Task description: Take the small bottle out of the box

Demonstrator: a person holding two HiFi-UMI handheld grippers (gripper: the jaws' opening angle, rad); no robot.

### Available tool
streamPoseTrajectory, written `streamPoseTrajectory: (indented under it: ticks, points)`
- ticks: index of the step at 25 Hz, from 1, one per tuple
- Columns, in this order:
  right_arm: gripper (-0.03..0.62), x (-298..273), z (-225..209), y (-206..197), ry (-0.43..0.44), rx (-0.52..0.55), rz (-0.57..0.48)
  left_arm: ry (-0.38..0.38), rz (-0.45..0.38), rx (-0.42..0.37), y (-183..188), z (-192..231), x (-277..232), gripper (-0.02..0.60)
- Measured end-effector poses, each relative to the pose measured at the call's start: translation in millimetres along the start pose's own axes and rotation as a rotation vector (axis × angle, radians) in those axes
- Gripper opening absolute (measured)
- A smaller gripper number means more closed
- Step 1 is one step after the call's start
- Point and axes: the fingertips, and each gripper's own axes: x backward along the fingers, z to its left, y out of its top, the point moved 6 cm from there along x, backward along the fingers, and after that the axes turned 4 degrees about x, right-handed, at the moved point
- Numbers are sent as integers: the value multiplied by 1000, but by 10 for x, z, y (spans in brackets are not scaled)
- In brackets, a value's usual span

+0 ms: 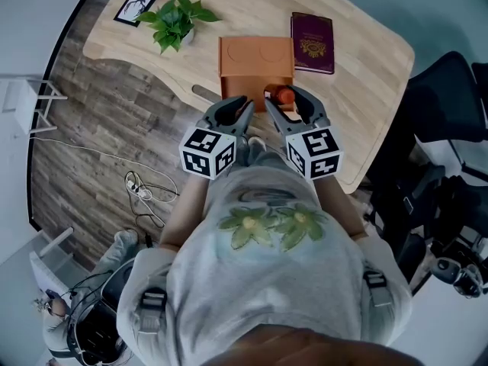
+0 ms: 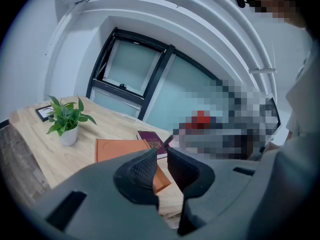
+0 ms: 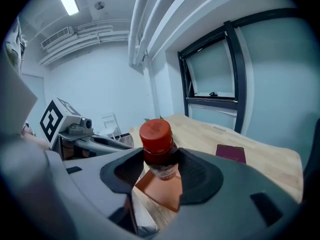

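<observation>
A small bottle [image 3: 159,151] with a red cap [image 1: 284,95] is clamped between the jaws of my right gripper [image 3: 160,166], held above the near edge of the orange box [image 1: 256,64]. The box [image 2: 125,151] lies flat on the wooden table [image 1: 358,67]; its orange surface [image 3: 162,191] shows below the bottle. My left gripper [image 1: 238,110] hovers just left of the right one, over the box's near left corner. Its jaws [image 2: 161,171] stand close together with a narrow gap and nothing between them.
A dark red passport booklet [image 1: 313,43] lies right of the box. A potted green plant [image 1: 174,20] and a small framed picture [image 1: 138,4] stand at the table's far left. A black chair [image 1: 446,128] is right of the table; cables lie on the wood floor [image 1: 99,128].
</observation>
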Motion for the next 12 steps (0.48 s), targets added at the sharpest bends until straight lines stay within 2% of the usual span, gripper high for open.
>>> streamPoseTrajectory:
  ticks: [12]
  points:
    - [215, 58, 36, -27, -14, 7, 2, -9, 9, 2, -48, -25, 9, 69]
